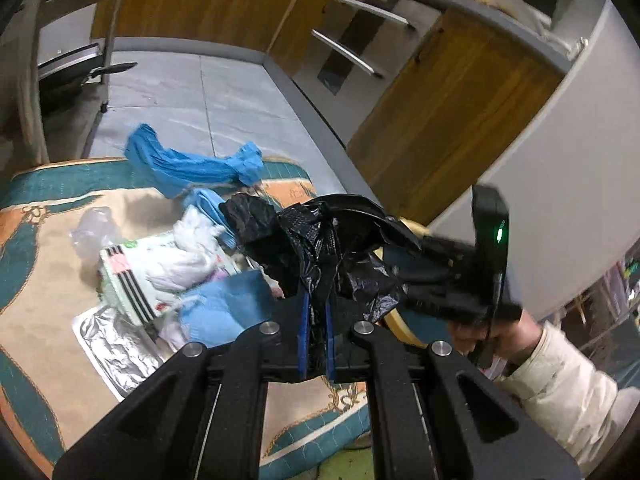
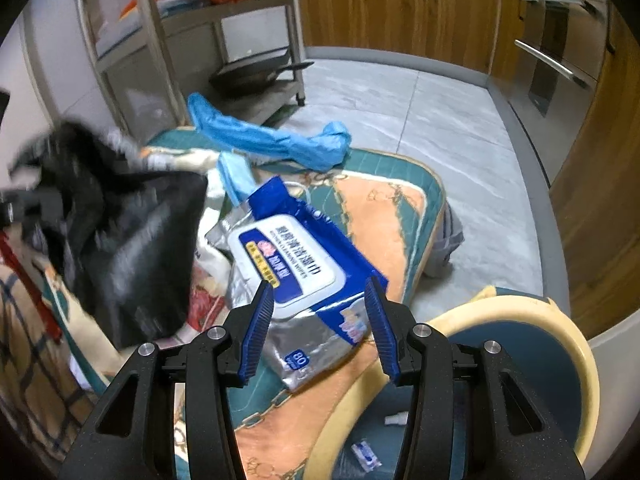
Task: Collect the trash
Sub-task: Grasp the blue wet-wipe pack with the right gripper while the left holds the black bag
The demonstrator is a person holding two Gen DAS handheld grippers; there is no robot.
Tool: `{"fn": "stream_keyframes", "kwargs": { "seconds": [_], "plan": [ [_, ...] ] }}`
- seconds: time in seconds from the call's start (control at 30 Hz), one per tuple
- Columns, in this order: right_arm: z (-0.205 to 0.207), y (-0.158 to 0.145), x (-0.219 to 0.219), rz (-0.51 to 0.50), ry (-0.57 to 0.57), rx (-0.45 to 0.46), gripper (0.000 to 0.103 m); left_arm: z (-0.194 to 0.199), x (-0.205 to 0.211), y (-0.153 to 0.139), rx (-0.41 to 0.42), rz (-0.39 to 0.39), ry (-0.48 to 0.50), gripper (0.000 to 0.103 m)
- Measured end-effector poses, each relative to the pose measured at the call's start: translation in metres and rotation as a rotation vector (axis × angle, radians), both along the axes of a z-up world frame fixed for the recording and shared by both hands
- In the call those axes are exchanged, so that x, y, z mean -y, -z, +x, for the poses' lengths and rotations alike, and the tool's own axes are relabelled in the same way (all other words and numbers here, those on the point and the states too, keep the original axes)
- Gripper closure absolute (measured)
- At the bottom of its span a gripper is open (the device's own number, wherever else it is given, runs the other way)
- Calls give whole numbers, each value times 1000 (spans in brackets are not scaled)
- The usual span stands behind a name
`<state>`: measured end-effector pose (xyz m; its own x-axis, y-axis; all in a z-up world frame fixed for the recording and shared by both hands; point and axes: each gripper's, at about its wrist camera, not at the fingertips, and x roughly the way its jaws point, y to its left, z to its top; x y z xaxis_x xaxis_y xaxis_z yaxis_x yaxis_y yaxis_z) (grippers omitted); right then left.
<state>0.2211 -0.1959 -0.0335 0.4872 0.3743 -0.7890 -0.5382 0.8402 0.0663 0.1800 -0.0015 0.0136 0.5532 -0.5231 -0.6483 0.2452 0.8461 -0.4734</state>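
Left gripper: jaws clamped on a bunched fold of the crumpled black plastic trash bag, held above the patterned teal-and-peach quilted mat.

Right gripper: jaws apart, straddling the near end of the blue-and-white flat wet-wipes pack, which lies on the mat just beside the bag.

Judgement: pack looks light, soft, with slick film. Grip the near edge or across the stiffer white lid; film alone may slip. Bag is limp, so its mouth needs holding wide.
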Motion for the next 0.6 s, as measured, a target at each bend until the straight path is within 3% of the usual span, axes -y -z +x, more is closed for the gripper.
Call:
{"fn": "stream_keyframes", "kwargs": {
  "seconds": [0.07,0.2,0.33,0.6],
  "plan": [
    [-2,3,-5,-20,-17,1,51,2,-7,-1,6,-31,-21,98],
    [2,7,-8,-27,-10,-2,36,5,-20,-3,23,-56,-78,98],
    [12,9,-6,34,3,-39,23,12,-38,-1,28,-72,-150,98],
    [40,24,-19,3,-40,-92,13,22,-46,8,13,-52,-185,98]
  ]
}}
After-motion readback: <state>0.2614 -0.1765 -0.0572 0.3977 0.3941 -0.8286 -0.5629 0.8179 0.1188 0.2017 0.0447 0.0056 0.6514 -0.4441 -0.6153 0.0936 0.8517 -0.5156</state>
